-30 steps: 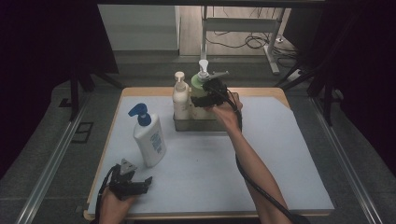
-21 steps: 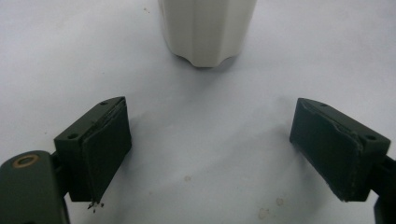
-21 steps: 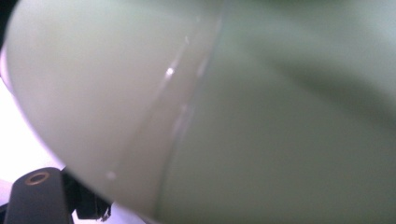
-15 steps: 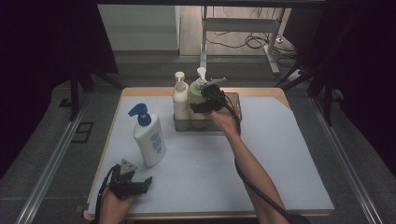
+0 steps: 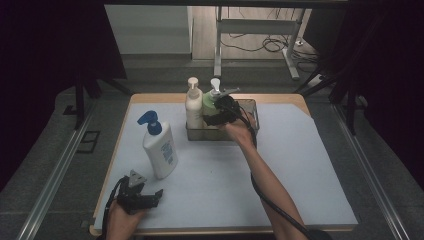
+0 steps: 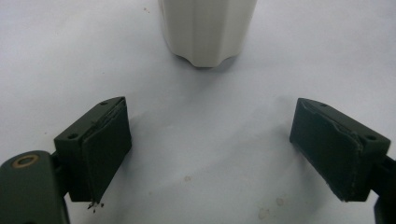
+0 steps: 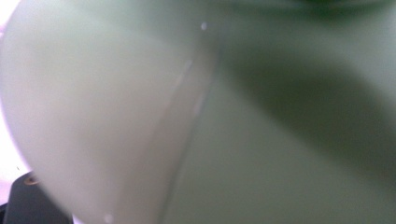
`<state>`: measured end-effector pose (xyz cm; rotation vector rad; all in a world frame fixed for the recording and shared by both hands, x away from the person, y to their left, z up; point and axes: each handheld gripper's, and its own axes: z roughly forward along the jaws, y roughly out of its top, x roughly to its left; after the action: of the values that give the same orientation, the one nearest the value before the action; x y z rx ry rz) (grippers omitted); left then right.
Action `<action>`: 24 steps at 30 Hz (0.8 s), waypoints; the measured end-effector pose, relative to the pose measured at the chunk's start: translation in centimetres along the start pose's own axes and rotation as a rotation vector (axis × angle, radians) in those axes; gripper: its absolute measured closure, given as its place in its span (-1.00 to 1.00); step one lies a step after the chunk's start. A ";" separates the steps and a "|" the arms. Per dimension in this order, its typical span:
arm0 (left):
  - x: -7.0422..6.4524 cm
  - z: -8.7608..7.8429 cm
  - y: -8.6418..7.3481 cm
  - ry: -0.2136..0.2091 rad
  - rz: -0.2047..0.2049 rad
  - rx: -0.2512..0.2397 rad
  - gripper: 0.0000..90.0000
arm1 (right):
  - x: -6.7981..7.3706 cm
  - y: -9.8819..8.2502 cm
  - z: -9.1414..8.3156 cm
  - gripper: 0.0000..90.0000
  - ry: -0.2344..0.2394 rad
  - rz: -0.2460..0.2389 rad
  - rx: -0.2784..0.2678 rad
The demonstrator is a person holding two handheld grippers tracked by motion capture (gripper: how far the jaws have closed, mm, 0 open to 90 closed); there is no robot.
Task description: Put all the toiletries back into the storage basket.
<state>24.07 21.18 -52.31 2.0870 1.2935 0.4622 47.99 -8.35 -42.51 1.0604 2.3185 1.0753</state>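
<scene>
While the right gripper (image 5: 216, 113) holds the pale green plastic pump bottle (image 5: 209, 101) between jaws spread wide around its body, the bottle stands in the grey metal wire basket (image 5: 250, 106) at the far side of the table. A cream pump bottle (image 5: 193, 106) stands just beside the green one, on the side away from the gripper's hand. The left gripper (image 6: 212, 154) rests near the table's front edge, jaws wide apart and empty; ahead of its fingertips stands the white pump bottle with a blue head (image 5: 159, 147).
</scene>
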 end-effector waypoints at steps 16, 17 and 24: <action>0.0 0.0 0.0 0.000 0.000 0.000 -0.73 | -0.3 -0.2 0.3 -0.88 0.024 -0.008 -0.017; 0.0 0.0 0.0 0.000 0.000 0.000 -0.73 | -0.3 -0.2 0.1 -0.99 0.020 -0.025 -0.013; 0.0 0.0 0.0 0.000 0.000 -0.001 -0.73 | -0.5 -0.2 -0.6 -1.00 0.013 -0.035 -0.013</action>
<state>24.06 21.17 -52.32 2.0863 1.2938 0.4626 47.85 -9.16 -42.25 1.0074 2.3288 1.0857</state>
